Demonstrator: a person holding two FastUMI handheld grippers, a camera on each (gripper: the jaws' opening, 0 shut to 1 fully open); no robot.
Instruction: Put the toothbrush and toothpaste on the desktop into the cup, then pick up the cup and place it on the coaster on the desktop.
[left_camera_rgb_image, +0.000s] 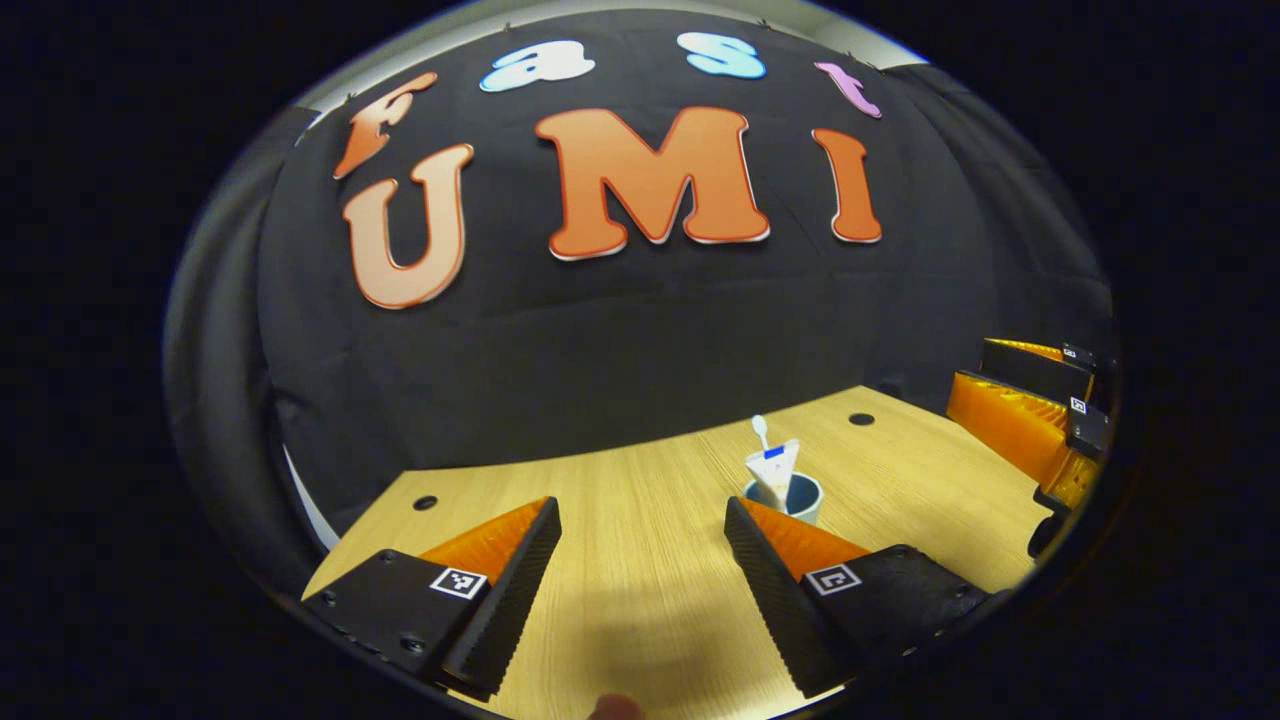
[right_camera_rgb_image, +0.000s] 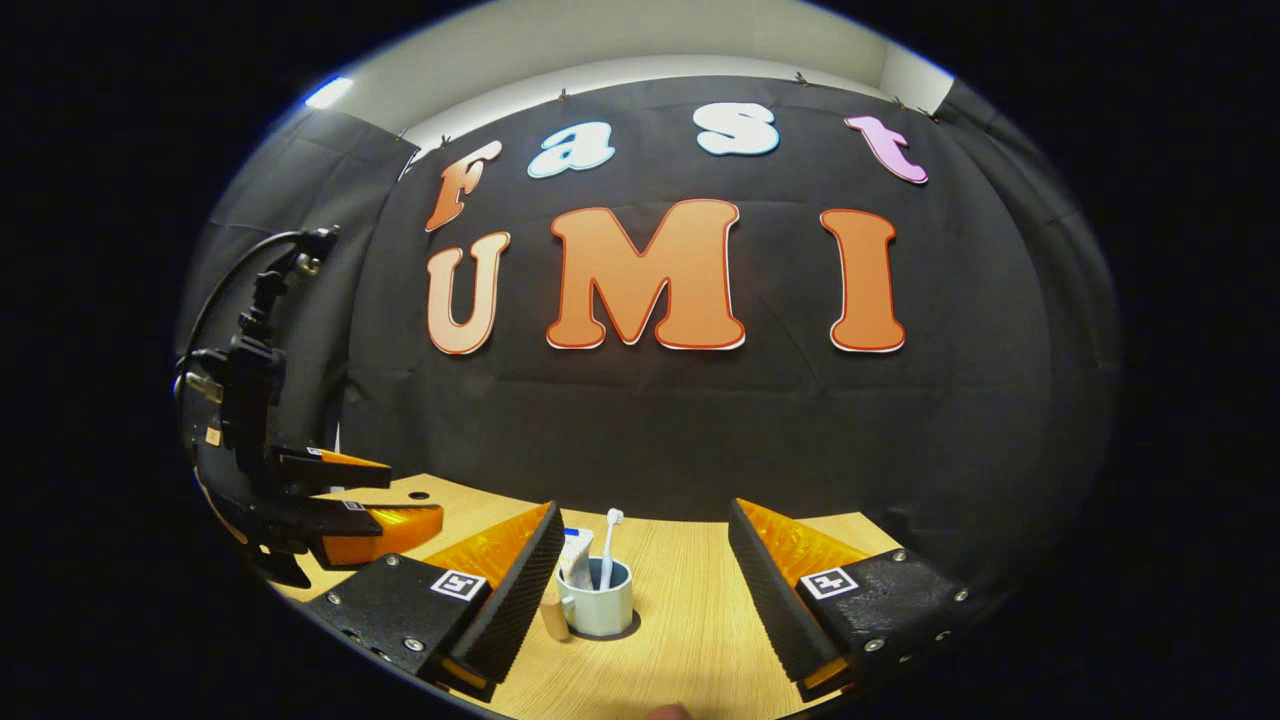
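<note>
- Wood-grain desktop (right_camera_rgb_image: 690, 620) runs back to a black cloth wall; both grippers hang above it, empty.
- Right gripper (right_camera_rgb_image: 645, 590): fingers spread wide apart, nothing between them. In the right gripper view the cup sits just ahead, towards the left finger.
- Left gripper (left_camera_rgb_image: 640, 560): fingers likewise apart and empty. In the left gripper view the cup stands farther off, behind the tip of the right finger.
- Container: a small pale blue-grey ceramic cup (right_camera_rgb_image: 600, 608), upright on the desktop, with its handle on the left in the right gripper view.
- Contents: a white toothbrush (right_camera_rgb_image: 610, 545) stands in the cup, head up; a white toothpaste tube with a blue band (right_camera_rgb_image: 574, 556) leans beside it, its wide end above the rim.
- A small tan rounded object (right_camera_rgb_image: 553, 615) lies against the cup's left side; what it is cannot be told.
- Step in hand, as judged: loading is complete; the cup lift is not yet begun.
- Next move calls for closing one gripper on the cup wall or handle, keeping it upright so the tall contents stay in.
- The coaster cannot be made out with certainty.
</note>
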